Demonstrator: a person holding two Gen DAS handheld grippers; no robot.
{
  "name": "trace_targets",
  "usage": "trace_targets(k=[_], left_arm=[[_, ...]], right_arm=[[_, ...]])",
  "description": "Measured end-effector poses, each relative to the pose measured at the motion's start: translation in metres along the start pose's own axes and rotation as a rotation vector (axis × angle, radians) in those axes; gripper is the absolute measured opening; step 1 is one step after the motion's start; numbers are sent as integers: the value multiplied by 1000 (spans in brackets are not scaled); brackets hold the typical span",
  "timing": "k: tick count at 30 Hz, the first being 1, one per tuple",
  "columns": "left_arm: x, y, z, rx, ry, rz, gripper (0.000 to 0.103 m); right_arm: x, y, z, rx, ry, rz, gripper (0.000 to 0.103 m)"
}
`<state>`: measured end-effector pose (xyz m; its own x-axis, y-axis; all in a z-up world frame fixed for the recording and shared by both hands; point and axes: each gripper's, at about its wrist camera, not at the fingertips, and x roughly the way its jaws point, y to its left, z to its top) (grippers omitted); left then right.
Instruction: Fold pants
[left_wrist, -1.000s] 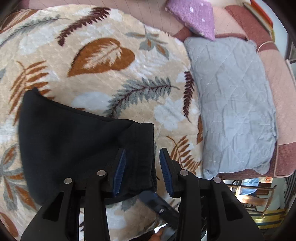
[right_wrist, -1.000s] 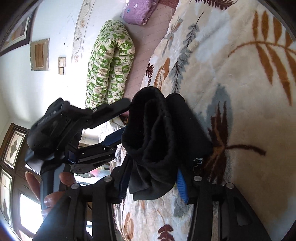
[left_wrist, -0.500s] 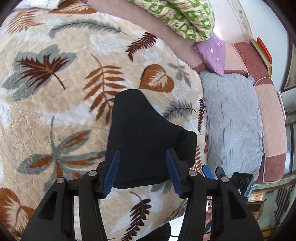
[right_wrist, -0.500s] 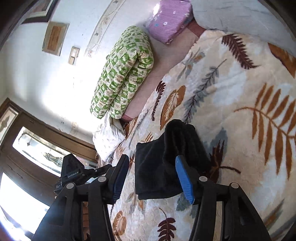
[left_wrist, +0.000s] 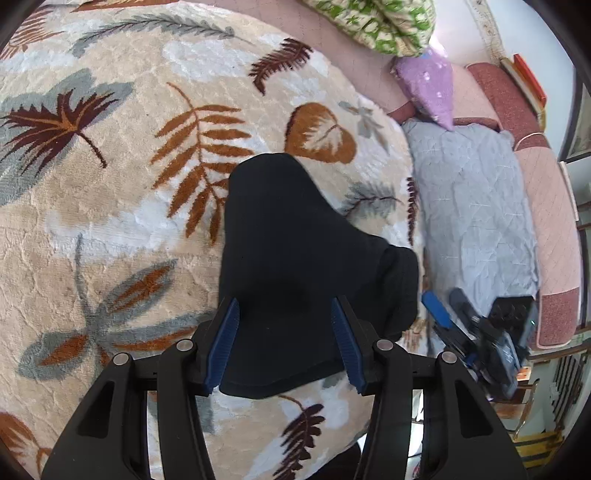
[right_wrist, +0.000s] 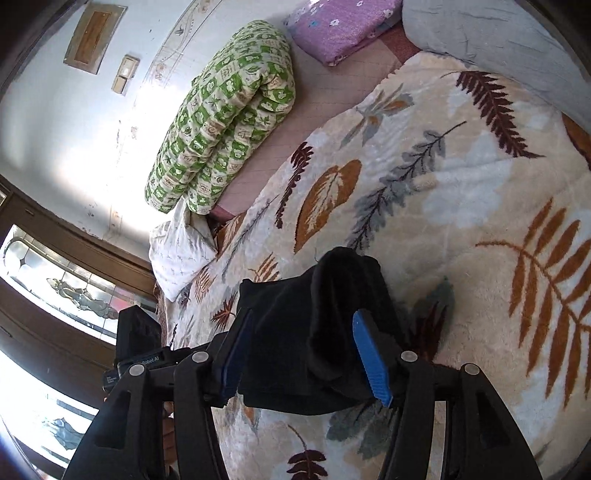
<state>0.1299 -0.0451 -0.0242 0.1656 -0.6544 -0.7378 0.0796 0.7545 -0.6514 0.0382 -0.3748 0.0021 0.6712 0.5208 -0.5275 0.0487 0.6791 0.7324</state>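
The black pants (left_wrist: 295, 254) lie folded into a compact bundle on the leaf-patterned blanket (left_wrist: 110, 184). My left gripper (left_wrist: 284, 343) is open and empty above the bundle's near edge, not touching it. In the right wrist view the pants (right_wrist: 295, 332) show as a thick stack with a rolled edge. My right gripper (right_wrist: 303, 354) is open and empty, held over the bundle. The right gripper also shows at the lower right of the left wrist view (left_wrist: 476, 336).
A grey quilted cushion (left_wrist: 476, 221) and a purple pillow (left_wrist: 428, 88) lie beyond the blanket. A green patterned rolled quilt (right_wrist: 221, 118) and a white pillow (right_wrist: 177, 251) sit by the wall. The blanket's edge drops off near me.
Both grippers have let go of the pants and pulled back and up. The folded bundle stays on the blanket.
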Motion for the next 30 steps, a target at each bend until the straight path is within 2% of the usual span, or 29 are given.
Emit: trace_targets(k=[2,4,7,10,15,17,18,20,22,23,25,26,28,30], left_arm=[[-8,-11,-8,17,-16,-32,50],[-9,-28,-22,43,-13,-79,60],[3,-52,-44,33,-21,-111,60],[33,-63,-59,-54,19,-138,60],[63,-61,-69,-263,21,-206,60],[71,-59,-71,-332,16,-220,60],[73,-59,-72,-362,14,-224,60],[77,-58,-76,-411,9,-225,60],[80,-58,-77,-450,-8,-217,60],[81,-58,-76,-465,-19,-211,60],[84,-55,-73,-492,-27,-203,60],[86,-54,-71,-505,-26,-193,60],[95,-52,-68,-534,-13,-185,60],[100,-51,-67,-543,-1,-180,60]], right_arm=[[6,8,9,-53,21,-45,60],[13,6,17,-74,21,-121,60],[29,-4,27,-60,68,-147,60],[45,-6,34,-60,110,-113,60],[62,-10,43,-100,184,-114,60],[62,-14,45,-125,207,-96,48],[62,-17,46,-128,218,-91,45],[61,-24,48,-130,233,-80,35],[61,-30,48,-135,246,-65,34],[59,-33,48,-124,247,-50,39],[55,-39,50,-75,247,-5,41],[53,-42,51,-49,235,8,50],[51,-46,54,-25,206,9,60],[57,-48,54,-30,217,2,60]])
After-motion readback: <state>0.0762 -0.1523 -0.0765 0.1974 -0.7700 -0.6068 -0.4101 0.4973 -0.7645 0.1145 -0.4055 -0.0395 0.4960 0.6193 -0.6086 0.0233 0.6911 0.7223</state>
